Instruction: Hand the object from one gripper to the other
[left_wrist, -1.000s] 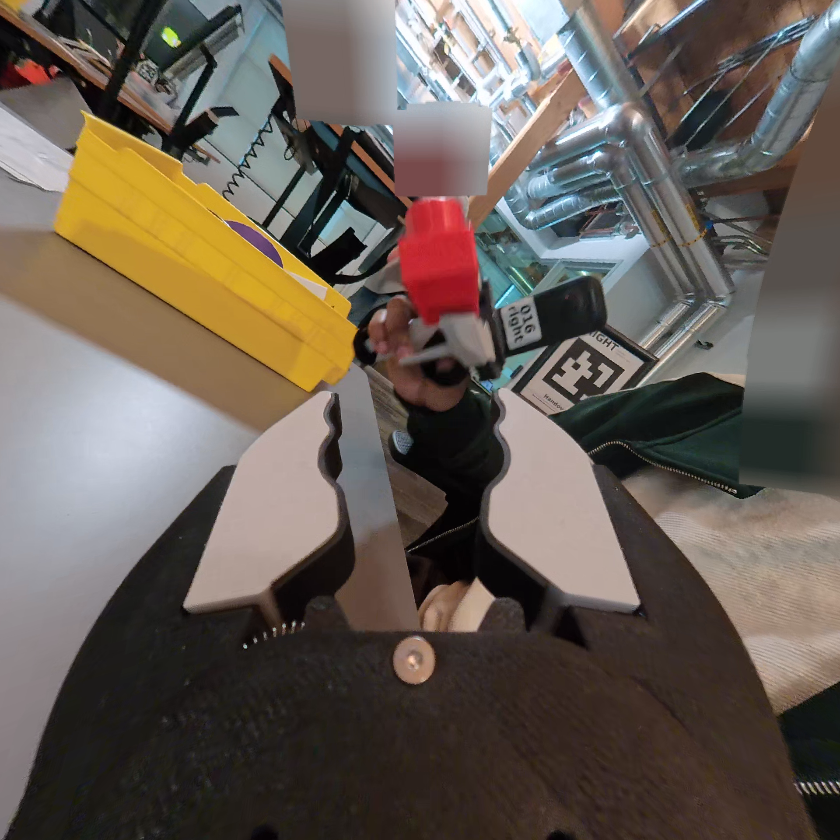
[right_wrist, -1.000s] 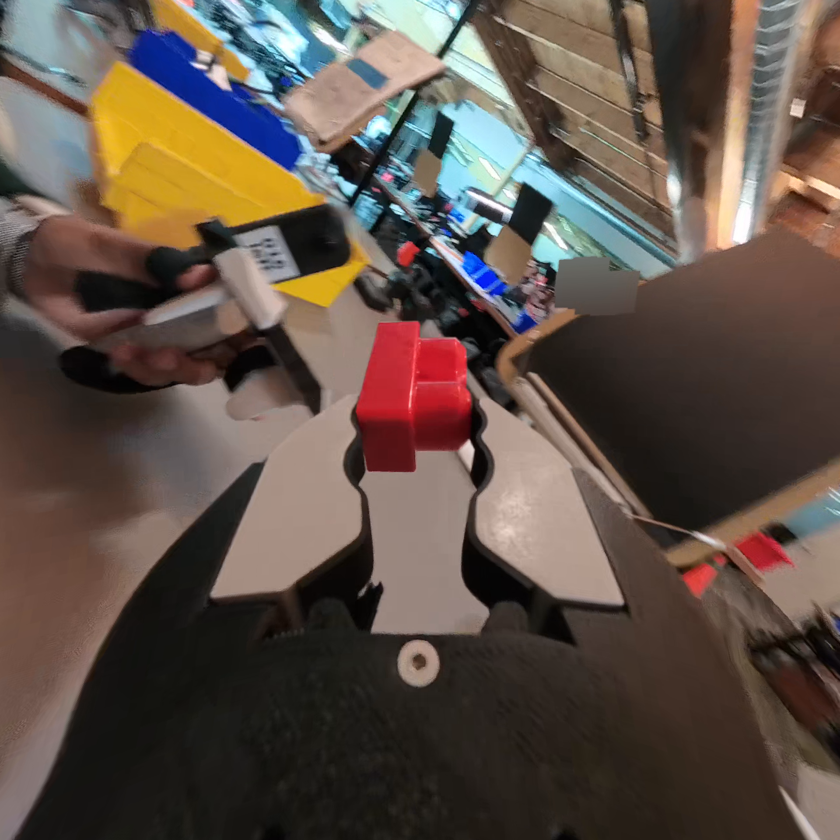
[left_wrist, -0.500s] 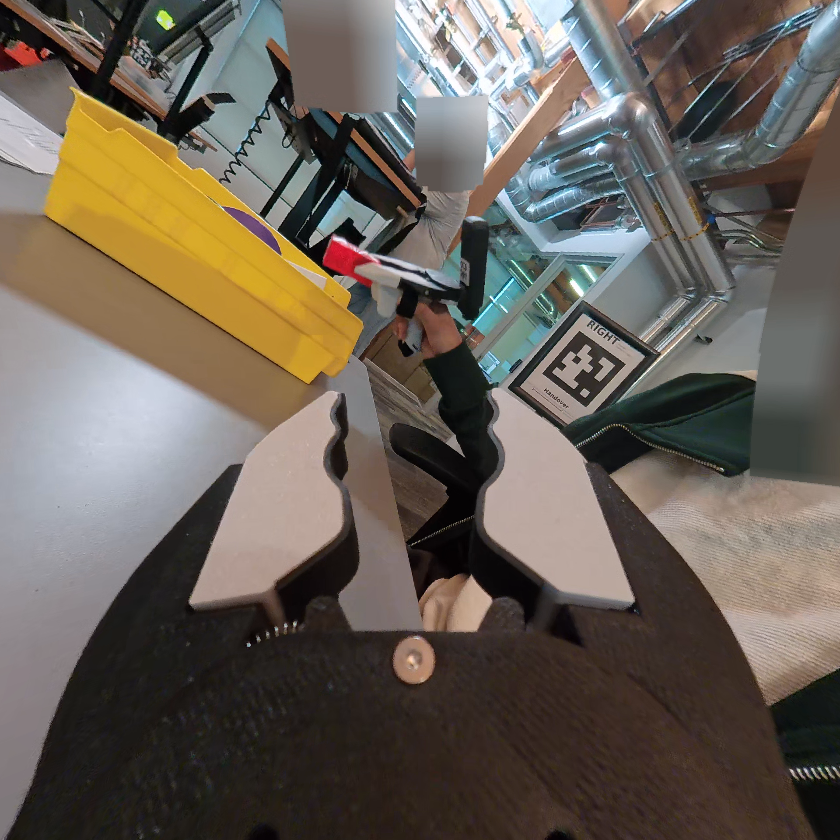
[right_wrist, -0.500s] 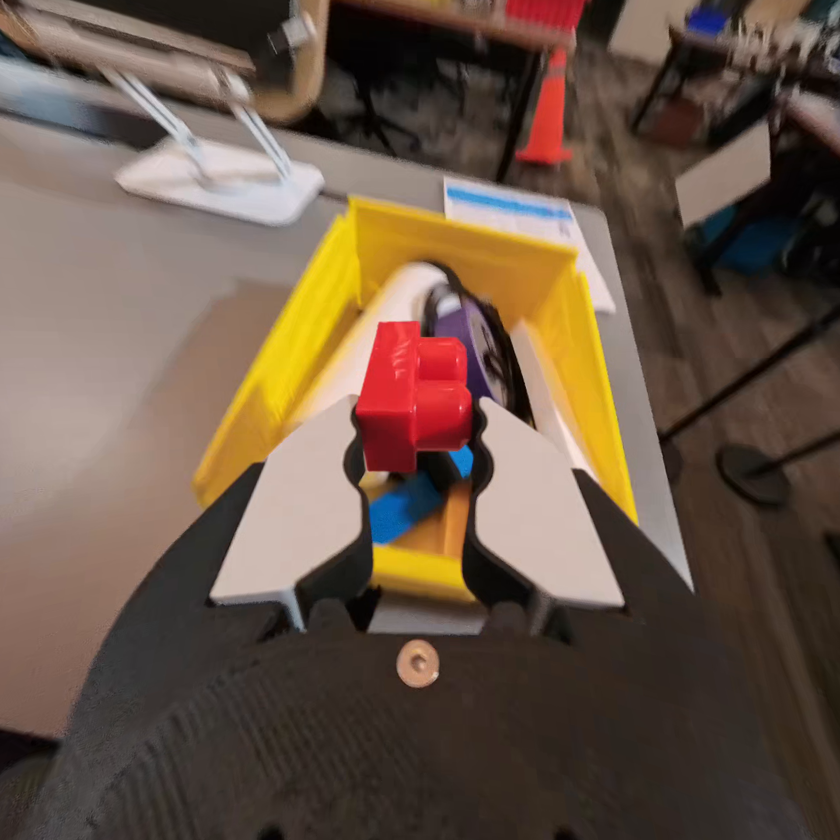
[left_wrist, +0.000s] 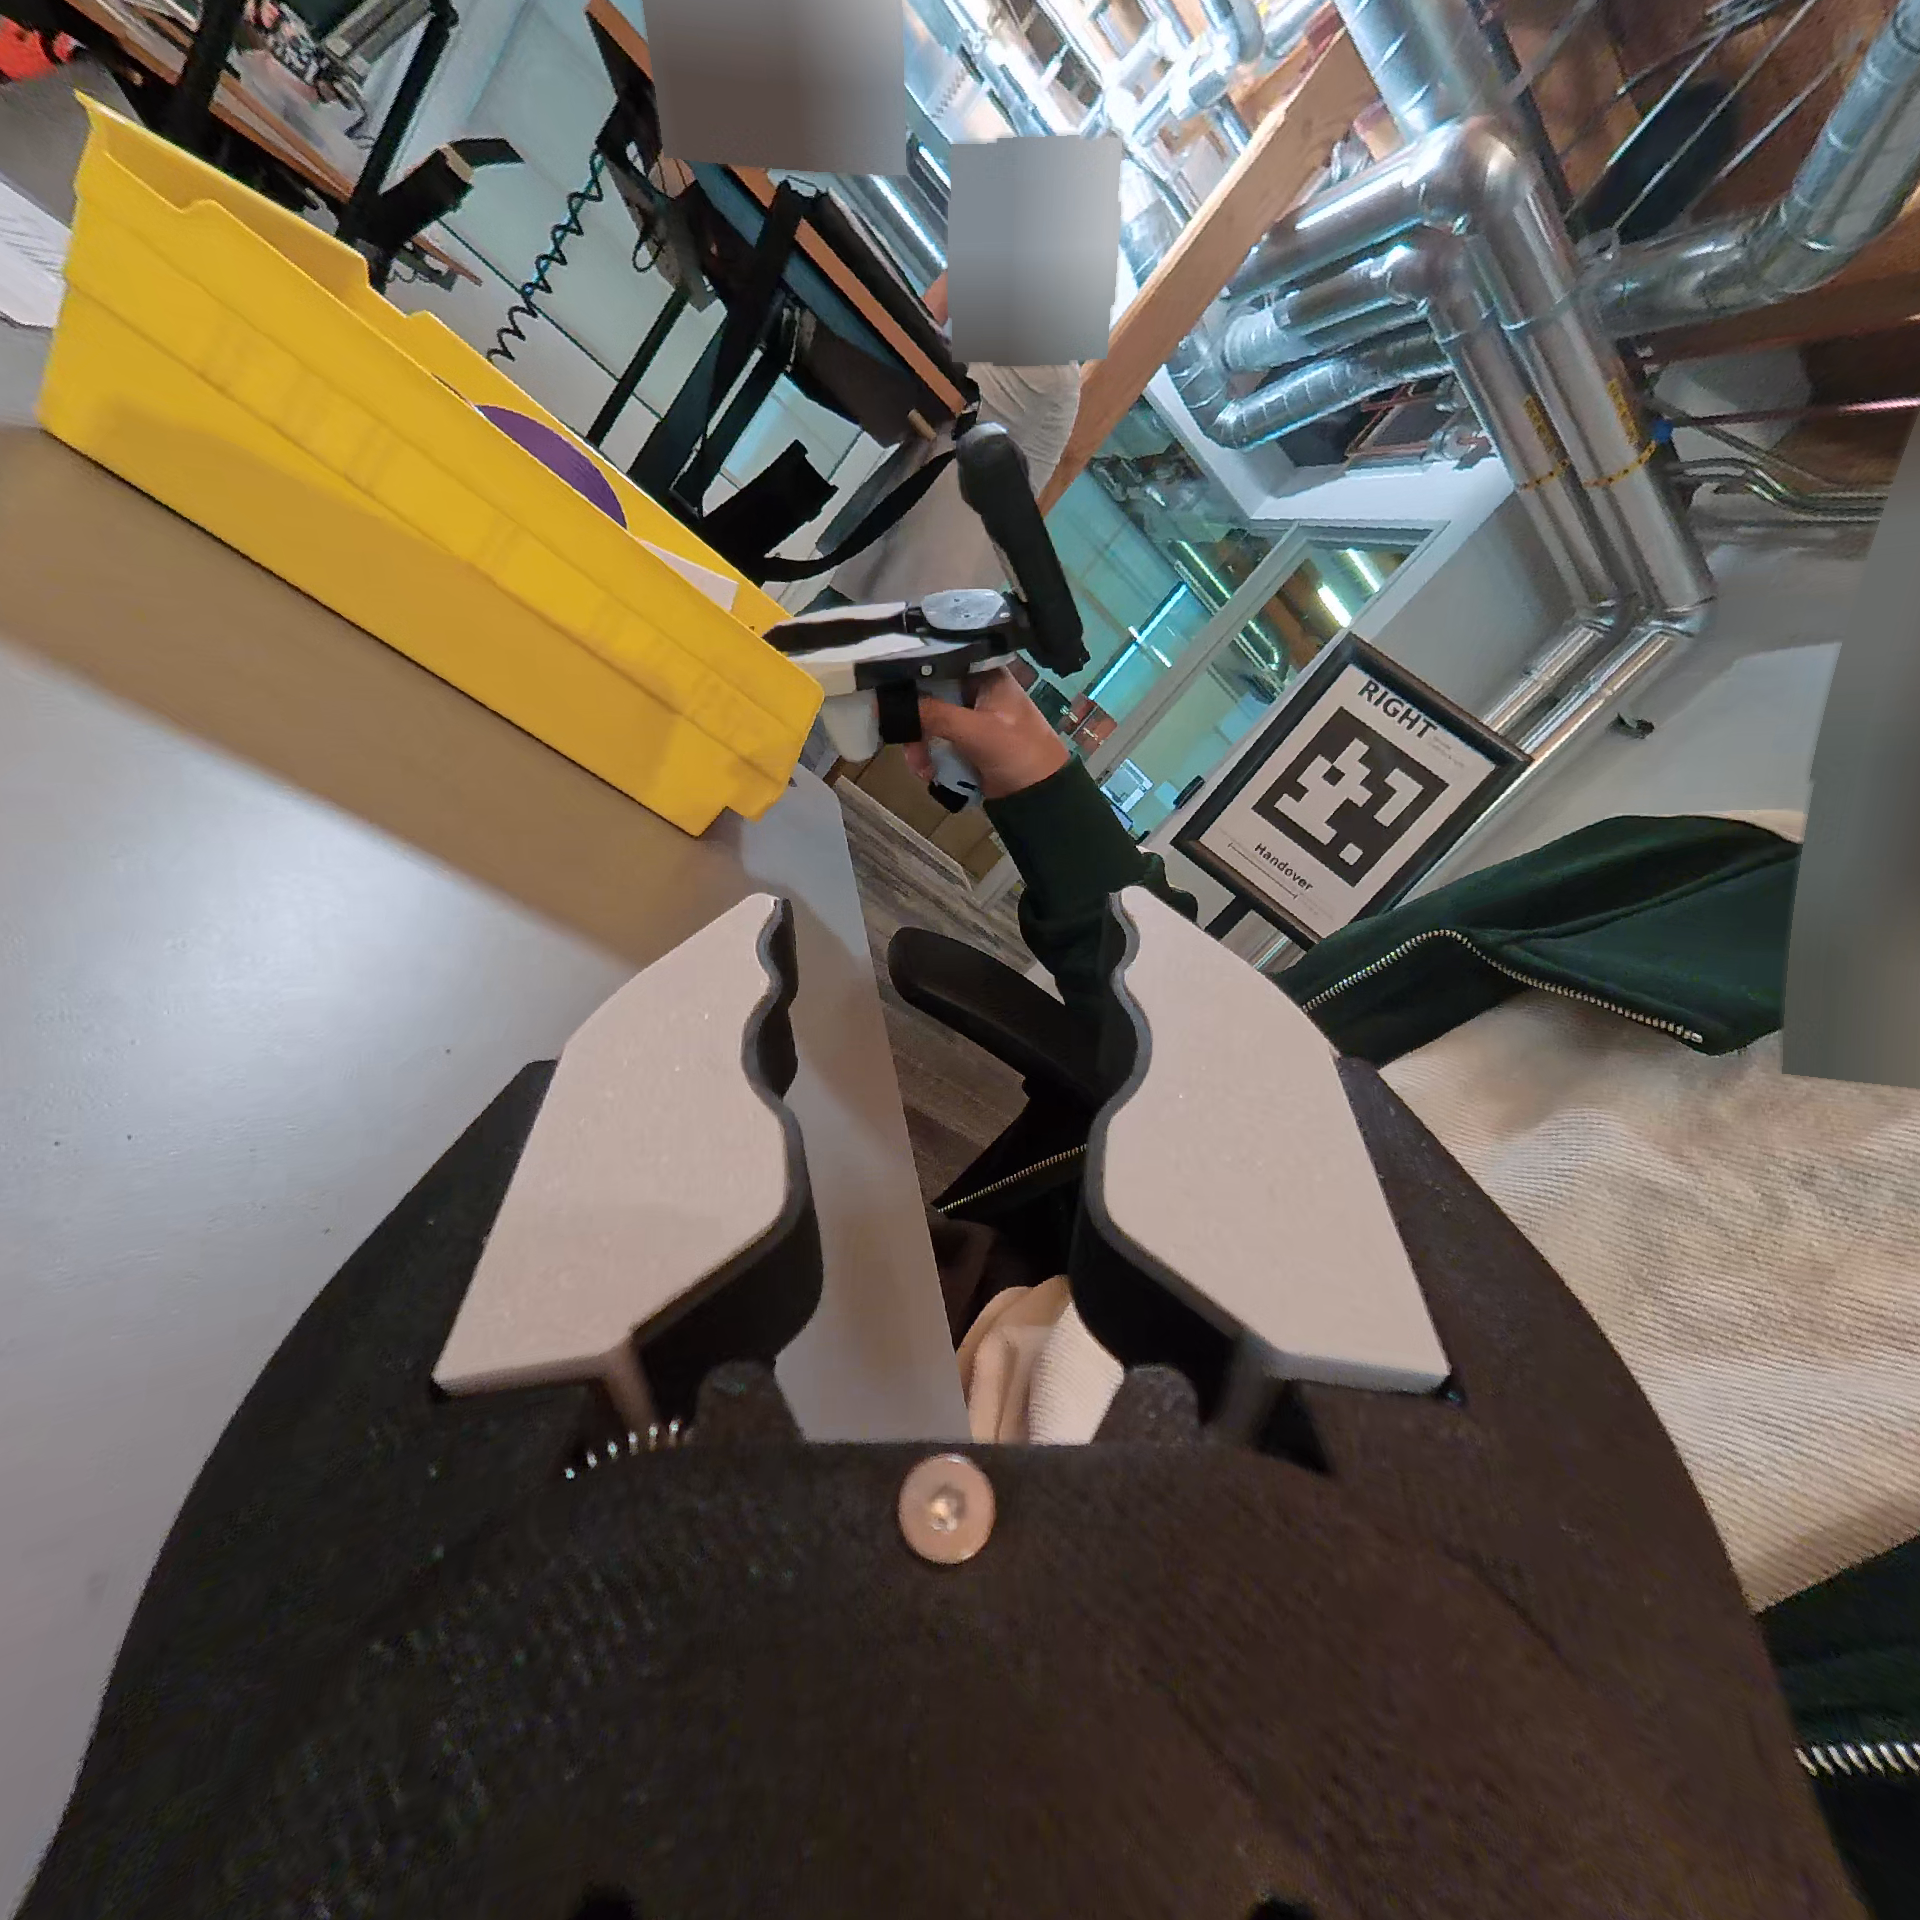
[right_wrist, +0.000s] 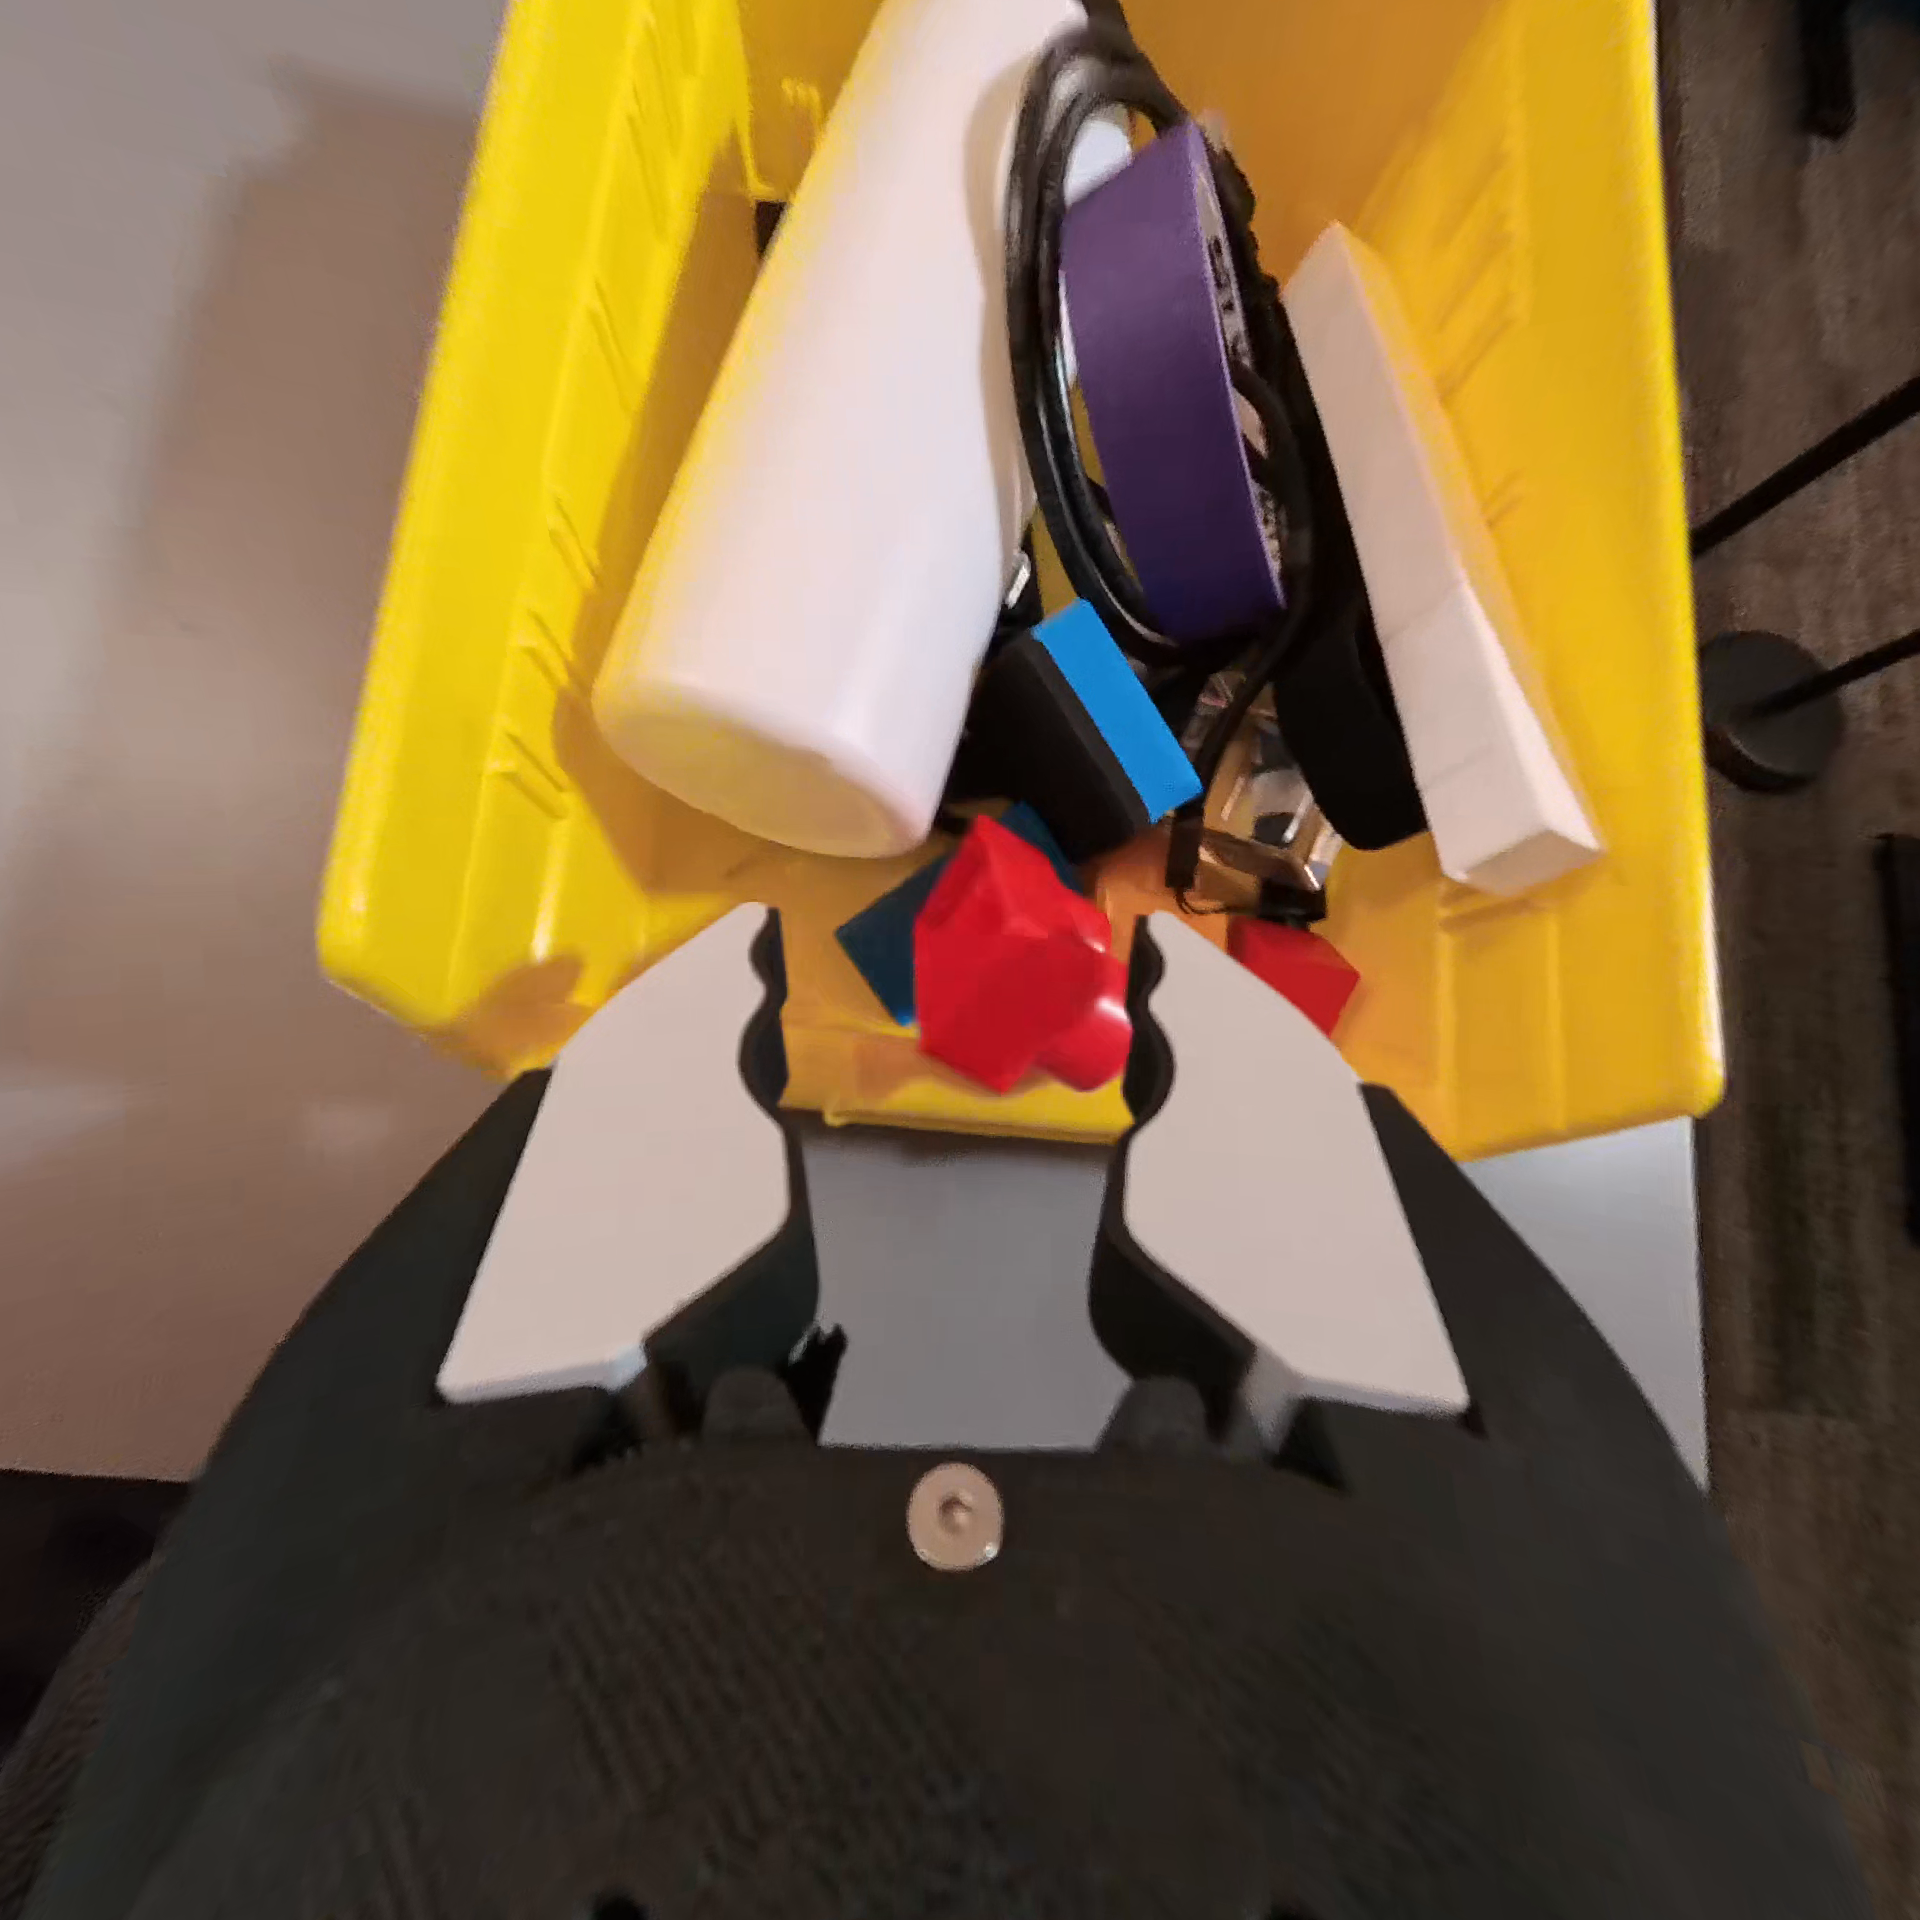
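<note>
Gleaming in hard, glossy plastic, the red block (right_wrist: 1013, 971) is a chunky brick with a round stud jutting from one side; in the right wrist view it sits tilted in the gap between the right gripper (right_wrist: 956, 951)'s tips, over the near end of the yellow bin (right_wrist: 436, 644). The bin is ribbed moulded plastic. Inside lie a smooth white bottle (right_wrist: 821, 520) on its side, a purple tape roll (right_wrist: 1164, 405) on edge, a coiled black cable (right_wrist: 1039, 416), a blue-topped black foam block (right_wrist: 1081, 727), a flat white bar (right_wrist: 1444, 623), a dark blue piece (right_wrist: 883, 935) and a second red piece (right_wrist: 1294, 971). The table (right_wrist: 156, 520) is matte grey.

Half a second ago the right gripper's fingers (right_wrist: 644, 1164) were clamped on the block, holding it upright and square above the bin. Now they stand spread apart and the block has rolled to an angle with space on its left side; whether its stud touches the right finger I cannot tell, and motion blur hides whether it rests on anything.

Seen from the left wrist view, the left gripper (left_wrist: 951, 925) is spread wide and holds nothing, its flat grey fingers (left_wrist: 665, 1143) with wavy black-edged tips hanging over the table edge. Farther off, the right gripper (left_wrist: 800, 639) reaches over the bin's (left_wrist: 364, 499) rim, lower than before, gripped by a hand (left_wrist: 982, 743) in a dark green sleeve (left_wrist: 1060, 862).
</note>
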